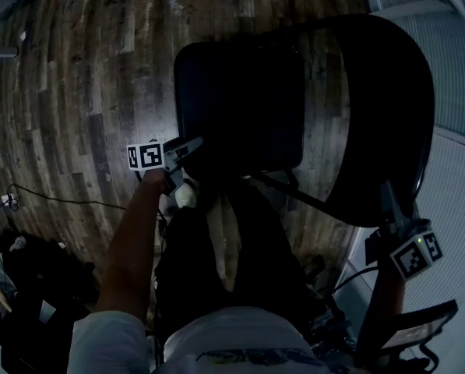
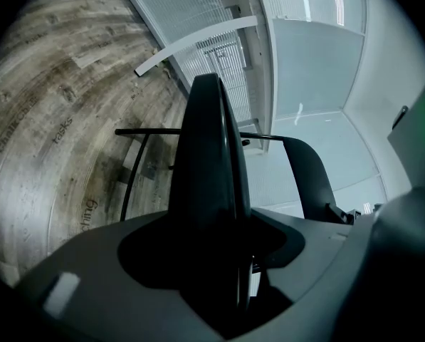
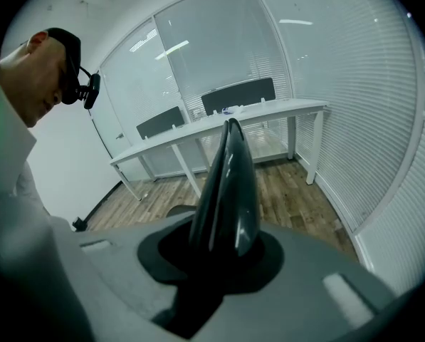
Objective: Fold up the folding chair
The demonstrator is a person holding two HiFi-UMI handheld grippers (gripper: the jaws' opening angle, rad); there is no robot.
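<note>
The black folding chair stands below me in the head view, its seat (image 1: 240, 104) in the middle and its curved backrest (image 1: 388, 107) to the right. My left gripper (image 1: 182, 156) is at the seat's near left corner. In the left gripper view the seat (image 2: 208, 184) runs edge-on between the jaws of the left gripper (image 2: 230, 266), which is shut on it. My right gripper (image 1: 391, 207) is at the near end of the backrest. In the right gripper view, the backrest's edge (image 3: 228, 187) is wedged in the right gripper (image 3: 213, 262), which is shut on it.
Dark wooden floor (image 1: 68, 84) lies all round the chair. A cable (image 1: 53, 197) and dark bags (image 1: 29, 287) are on the floor at the left. A white table (image 3: 219, 123) with chairs stands before glass walls. Window blinds (image 3: 369, 105) are to the right.
</note>
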